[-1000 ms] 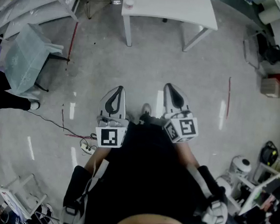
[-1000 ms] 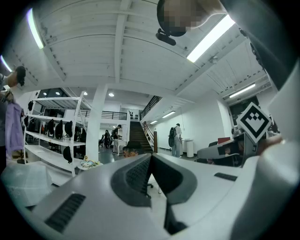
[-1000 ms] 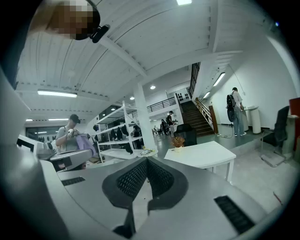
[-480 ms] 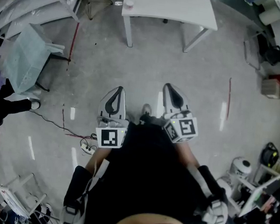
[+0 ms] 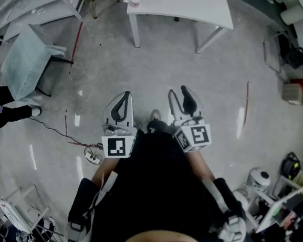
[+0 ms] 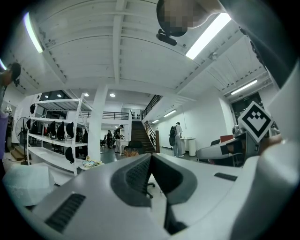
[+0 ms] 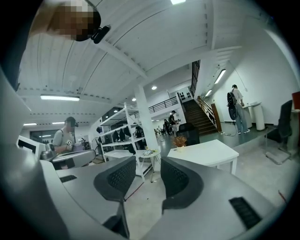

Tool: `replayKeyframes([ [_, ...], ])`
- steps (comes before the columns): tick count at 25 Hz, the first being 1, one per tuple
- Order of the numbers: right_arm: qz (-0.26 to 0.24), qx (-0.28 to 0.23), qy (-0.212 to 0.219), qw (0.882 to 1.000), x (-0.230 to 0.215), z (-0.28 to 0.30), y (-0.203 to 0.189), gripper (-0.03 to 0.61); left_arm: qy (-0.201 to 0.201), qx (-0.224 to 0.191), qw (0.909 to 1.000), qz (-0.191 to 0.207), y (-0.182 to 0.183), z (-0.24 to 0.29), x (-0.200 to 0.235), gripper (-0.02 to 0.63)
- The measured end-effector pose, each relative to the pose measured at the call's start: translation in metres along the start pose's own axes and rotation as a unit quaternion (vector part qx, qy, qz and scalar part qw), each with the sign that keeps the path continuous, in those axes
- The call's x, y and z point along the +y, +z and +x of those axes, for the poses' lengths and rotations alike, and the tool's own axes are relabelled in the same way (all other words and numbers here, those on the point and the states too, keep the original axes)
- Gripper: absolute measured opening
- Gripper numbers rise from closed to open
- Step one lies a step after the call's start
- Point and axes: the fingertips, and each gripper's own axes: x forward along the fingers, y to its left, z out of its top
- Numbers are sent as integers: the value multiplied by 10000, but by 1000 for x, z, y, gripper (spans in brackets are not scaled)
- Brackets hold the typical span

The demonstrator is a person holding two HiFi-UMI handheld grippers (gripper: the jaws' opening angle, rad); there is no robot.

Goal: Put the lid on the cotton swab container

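I stand on a grey floor, holding both grippers in front of my body, well short of a white table [image 5: 177, 4] at the far end of the head view. At the table's left corner sits a small pale round thing [image 5: 134, 1], too small to identify. No lid or container is in either gripper. My left gripper [image 5: 124, 95] is shut and empty; its jaws [image 6: 151, 171] meet in the left gripper view. My right gripper [image 5: 177, 93] has its jaws opening, with a clear gap [image 7: 149, 176] and nothing between them. The right gripper view shows the table [image 7: 206, 152] beyond it.
A chair with a pale cover [image 5: 27, 62] stands at the left, beside a person's legs [image 5: 7, 111]. Cables and a power strip [image 5: 91, 156] lie by my left foot. Red tape strips [image 5: 246, 102] mark the floor. Shelves and clutter [image 5: 289, 177] fill the right edge.
The right gripper's jaws have come apart; they were together before. Both grippers have shifted slightly left and forward. The left gripper stays shut.
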Motion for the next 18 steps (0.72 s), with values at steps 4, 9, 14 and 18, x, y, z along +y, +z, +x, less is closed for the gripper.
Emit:
replayKeyframes([
  [4,21,25,97,9999,-18,0,1,146,98,2,10000,-2,1,13,-13,5],
  [9,-44,96,264,9996,-42,12,1,146,285,-14,9996,45,5,27,-21,5],
  [14,-16,170,376,9991,-49,36,3,146,436,96,9990,9,2,41,-11,5],
  [18,24,242,410,9989,-57,69,5,146,481,191,9986,-57,-6,68,7,5],
])
